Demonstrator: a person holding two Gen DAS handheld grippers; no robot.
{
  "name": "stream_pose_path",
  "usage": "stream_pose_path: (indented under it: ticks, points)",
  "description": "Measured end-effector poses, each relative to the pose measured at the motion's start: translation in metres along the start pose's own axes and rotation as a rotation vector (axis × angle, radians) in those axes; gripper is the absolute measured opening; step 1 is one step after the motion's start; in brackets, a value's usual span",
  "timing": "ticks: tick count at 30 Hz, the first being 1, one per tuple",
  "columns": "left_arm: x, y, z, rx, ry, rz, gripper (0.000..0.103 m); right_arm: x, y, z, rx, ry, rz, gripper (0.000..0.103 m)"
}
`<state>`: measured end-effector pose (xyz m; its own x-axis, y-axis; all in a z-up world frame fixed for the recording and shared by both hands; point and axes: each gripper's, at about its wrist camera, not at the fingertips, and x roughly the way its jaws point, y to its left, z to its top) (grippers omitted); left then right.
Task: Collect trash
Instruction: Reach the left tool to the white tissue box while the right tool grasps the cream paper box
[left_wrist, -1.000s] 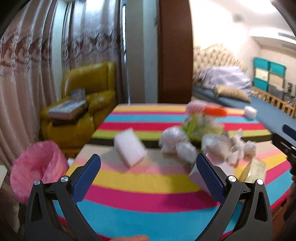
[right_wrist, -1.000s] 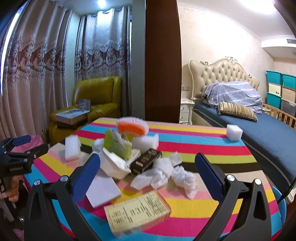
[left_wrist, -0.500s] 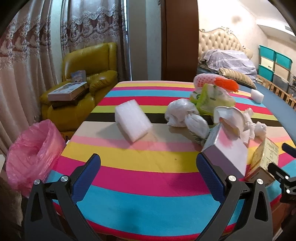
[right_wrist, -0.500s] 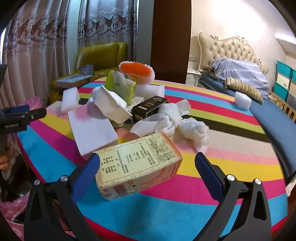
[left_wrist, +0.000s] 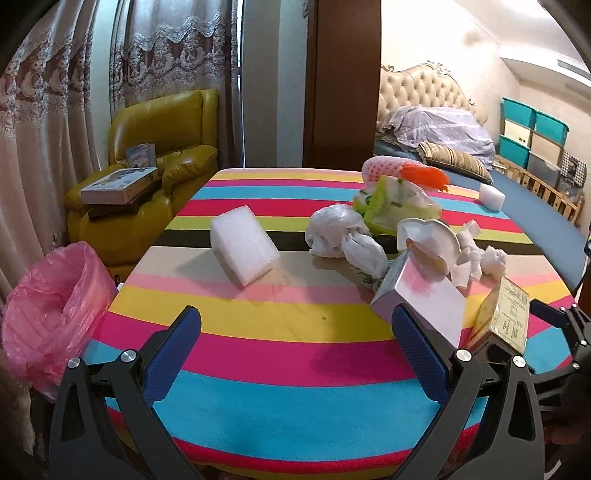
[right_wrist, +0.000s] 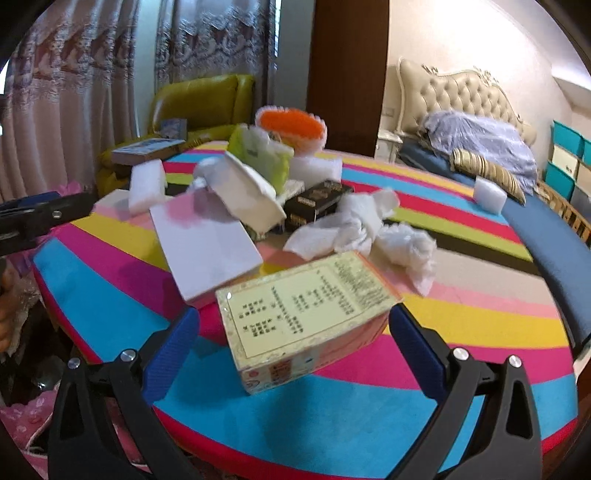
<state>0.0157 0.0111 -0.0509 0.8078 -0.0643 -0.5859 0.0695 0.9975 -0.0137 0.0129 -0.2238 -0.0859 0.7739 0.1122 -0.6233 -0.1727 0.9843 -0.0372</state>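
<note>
Trash is lying in a heap across the striped surface (left_wrist: 295, 321), and the yellow printed box (right_wrist: 306, 314) at its near edge is now sitting between the spread blue fingers of the right tool (right_wrist: 291, 332) — half a second back that same box was lying farther ahead, so the tool is closing in on it. Its jaws are standing wide with a gap on both sides of the box, nothing gripped yet. My reading is that the first pick is being lined up and nothing is collected so far.

Beside the box a white flat carton (right_wrist: 203, 243) is leaning against the pile, and behind it crumpled tissues (right_wrist: 354, 225), a black box (right_wrist: 314, 203), a green packet (right_wrist: 258, 155) and an orange-and-pink foam net (right_wrist: 291, 125) are crowding together. A white foam block (left_wrist: 243, 243) is lying apart on the left side, and a smaller foam piece (left_wrist: 491, 197) is lying at the surface's far right edge.

The left tool (left_wrist: 295, 343) is hovering wide and empty over the near stripes, and its view is steadier than a second ago.

The pink bag-lined bin (left_wrist: 51, 310) is standing off the surface's left edge — its mouth is gaping, and I can see no trash inside, though the bottom is hidden.
</note>
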Motion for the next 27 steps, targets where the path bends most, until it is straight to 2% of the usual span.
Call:
stream_pose_path:
  ticks: [6, 8, 9, 11, 13, 16, 24, 27]
  points:
    - [-0.001, 0.002, -0.001, -0.024, 0.011, -0.021, 0.097, 0.016, 0.001, 0.012, 0.017, -0.017, -0.042, 0.098]
    - [0.002, -0.002, -0.001, -0.033, 0.019, -0.038, 0.097, 0.018, -0.002, 0.015, 0.016, -0.016, -0.047, 0.088]
    - [0.005, -0.006, -0.001, -0.027, 0.024, -0.046, 0.097, 0.018, -0.005, 0.016, 0.019, -0.015, -0.041, 0.078]
    - [0.009, -0.016, -0.001, -0.009, 0.028, -0.059, 0.097, 0.016, -0.016, 0.014, 0.04, -0.019, -0.009, 0.074]
    - [0.015, -0.028, -0.001, 0.006, 0.035, -0.081, 0.097, 0.012, -0.027, 0.01, 0.048, -0.028, -0.01, 0.066]
    - [0.026, -0.045, -0.002, 0.009, 0.057, -0.119, 0.097, 0.004, -0.047, 0.004, 0.076, -0.036, -0.011, 0.06]
    - [0.066, -0.089, -0.001, -0.062, 0.129, -0.185, 0.097, -0.012, -0.082, -0.003, 0.116, -0.067, -0.004, 0.059]
    - [0.078, -0.1, 0.002, -0.112, 0.132, -0.161, 0.097, -0.016, -0.093, -0.005, 0.134, -0.078, 0.002, 0.059]
